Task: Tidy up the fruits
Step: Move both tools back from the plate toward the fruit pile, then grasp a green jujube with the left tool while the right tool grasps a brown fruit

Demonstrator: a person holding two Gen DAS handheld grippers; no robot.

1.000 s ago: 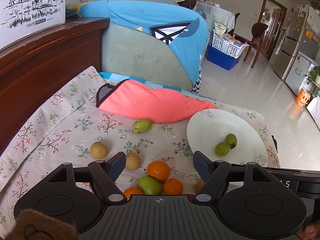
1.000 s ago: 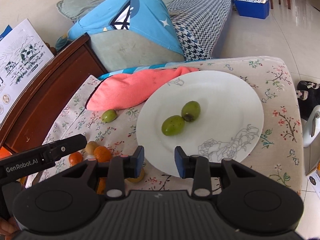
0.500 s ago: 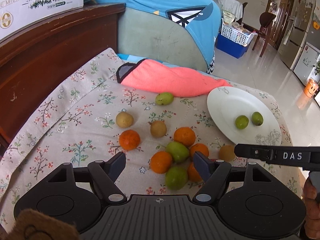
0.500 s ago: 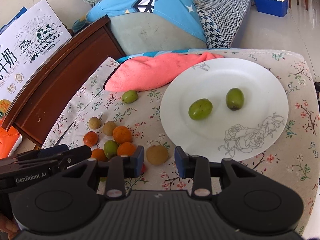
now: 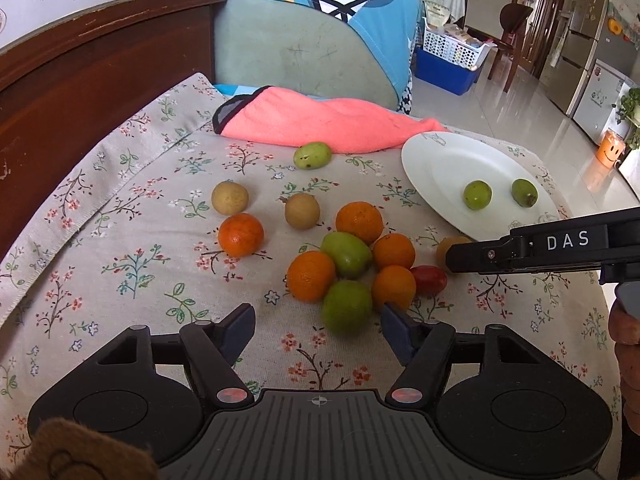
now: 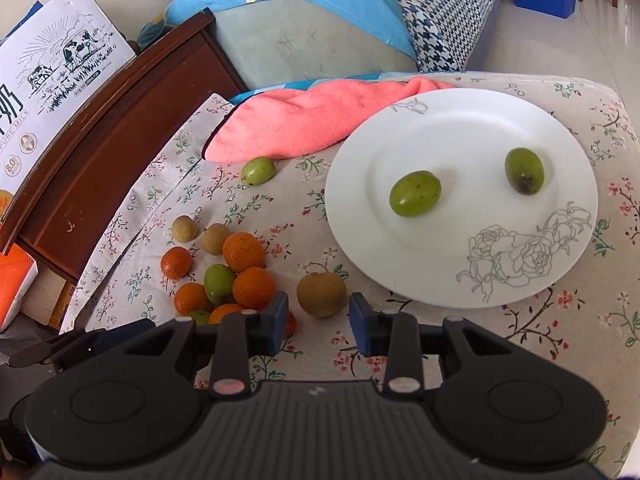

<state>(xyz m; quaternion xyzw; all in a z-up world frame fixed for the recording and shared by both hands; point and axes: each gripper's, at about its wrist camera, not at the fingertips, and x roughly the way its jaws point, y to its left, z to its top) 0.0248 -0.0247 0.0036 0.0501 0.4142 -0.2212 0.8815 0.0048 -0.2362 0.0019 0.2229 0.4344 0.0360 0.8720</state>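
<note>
Fruits: clustered oranges [image 5: 311, 276] and green fruits [image 5: 346, 307] on the floral-clothed surface [image 5: 132, 264]. Two green ones lie on the white plate [image 6: 460, 128]. Left gripper [image 5: 318, 330]: jaws closing, nothing between, nearest green fruit just ahead. Right gripper [image 6: 318, 322]: jaws narrowly parted, empty, a brown fruit [image 6: 321, 294] just beyond them.

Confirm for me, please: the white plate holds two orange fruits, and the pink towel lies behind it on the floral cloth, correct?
Not quite: the two fruits on the white plate are green, not orange, as the right wrist view shows clearly. The oranges sit off the plate on the floral cloth. The pink towel does lie behind the plate.
</note>
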